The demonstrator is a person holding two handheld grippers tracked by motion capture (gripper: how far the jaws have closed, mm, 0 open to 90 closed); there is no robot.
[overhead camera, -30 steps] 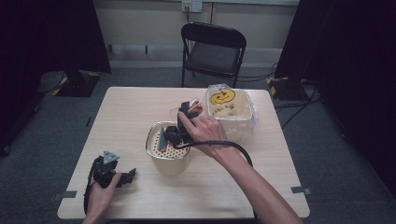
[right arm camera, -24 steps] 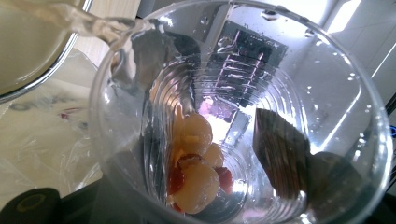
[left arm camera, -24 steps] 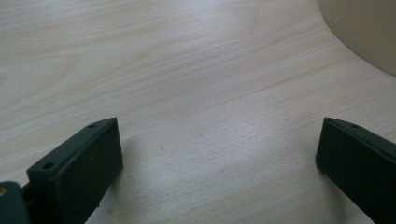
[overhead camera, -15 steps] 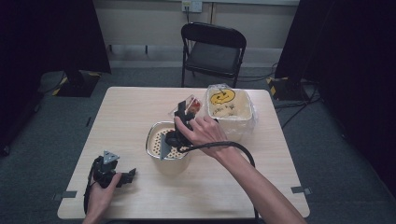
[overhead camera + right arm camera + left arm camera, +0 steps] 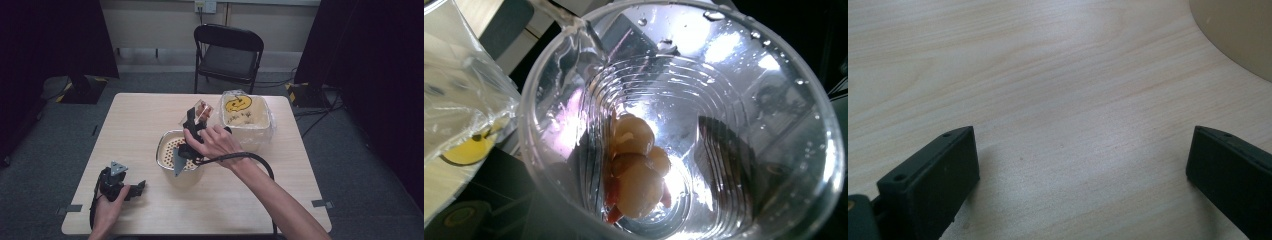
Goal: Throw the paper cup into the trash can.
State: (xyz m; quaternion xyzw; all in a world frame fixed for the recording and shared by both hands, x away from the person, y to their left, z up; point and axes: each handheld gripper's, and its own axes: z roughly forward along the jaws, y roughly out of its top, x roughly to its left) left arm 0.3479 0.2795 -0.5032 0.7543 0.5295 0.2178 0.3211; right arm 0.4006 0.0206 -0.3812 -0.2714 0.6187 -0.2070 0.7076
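My right gripper (image 5: 194, 120) is shut on a clear plastic cup (image 5: 202, 110), held tilted above the far rim of a perforated metal strainer (image 5: 168, 146) that sits in a beige pot. In the right gripper view the wet cup (image 5: 549, 100) holds a small clump of tan nuts (image 5: 636, 172) with red bits at its bottom. My left gripper (image 5: 131, 188) rests on the wooden table (image 5: 140, 115) near the front left corner. Its jaws stand wide apart over bare wood, nothing between them.
A cream bin lined with a clear bag (image 5: 246, 119), with a yellow smiley face showing inside, stands right of the cup. The pot's beige wall (image 5: 1243, 35) lies ahead of the left gripper. A black folding chair (image 5: 227, 52) stands beyond the table.
My right gripper has lifted the cup up from the strainer and away toward the bin's side. The left gripper has stayed put.
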